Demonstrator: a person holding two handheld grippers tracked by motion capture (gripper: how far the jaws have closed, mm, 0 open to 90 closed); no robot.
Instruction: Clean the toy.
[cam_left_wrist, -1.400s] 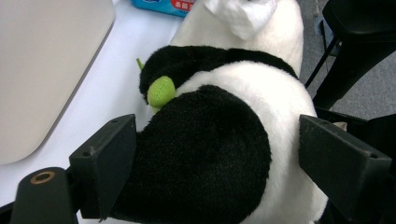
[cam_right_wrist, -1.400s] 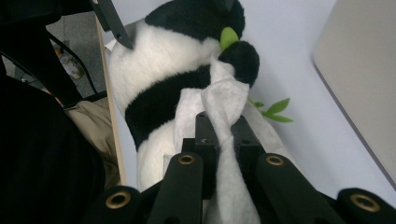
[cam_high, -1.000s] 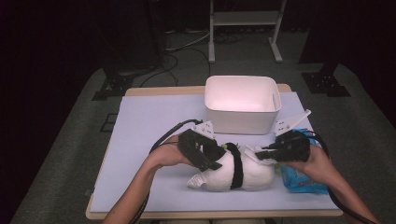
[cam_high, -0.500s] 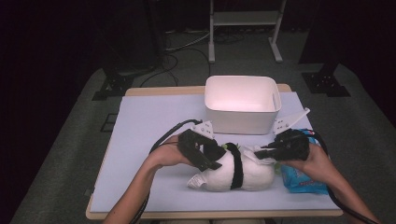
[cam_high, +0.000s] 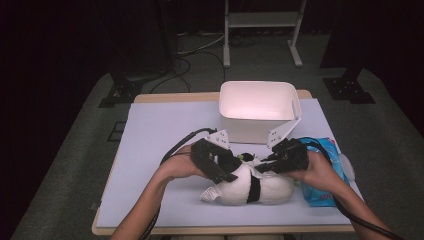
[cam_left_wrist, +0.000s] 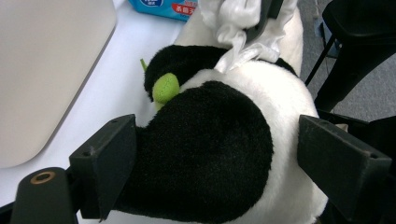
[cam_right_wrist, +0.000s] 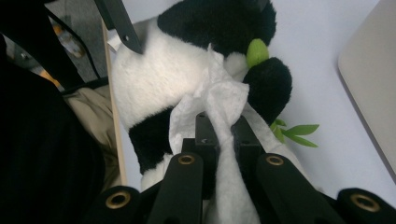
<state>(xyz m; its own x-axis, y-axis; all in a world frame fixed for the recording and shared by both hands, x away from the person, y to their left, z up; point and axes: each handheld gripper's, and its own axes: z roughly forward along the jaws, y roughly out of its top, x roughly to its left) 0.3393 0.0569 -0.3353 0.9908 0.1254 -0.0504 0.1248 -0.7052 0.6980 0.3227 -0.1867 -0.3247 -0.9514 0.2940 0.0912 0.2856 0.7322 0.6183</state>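
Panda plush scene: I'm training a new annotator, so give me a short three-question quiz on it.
1. True or false: the right gripper is shut on a white wipe.
2. What stands between the left gripper jaws: A) panda plush, B) blue wipe pack, C) white bin?
3. What colour is the small leafy sprig beside the plush?

Key: 1 true; 2 A; 3 green.

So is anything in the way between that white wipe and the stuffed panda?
Nothing visible. The right gripper is shut on the wipe, and the wipe's loose end already lies on the panda. The left gripper straddles the panda with its jaws against its sides.
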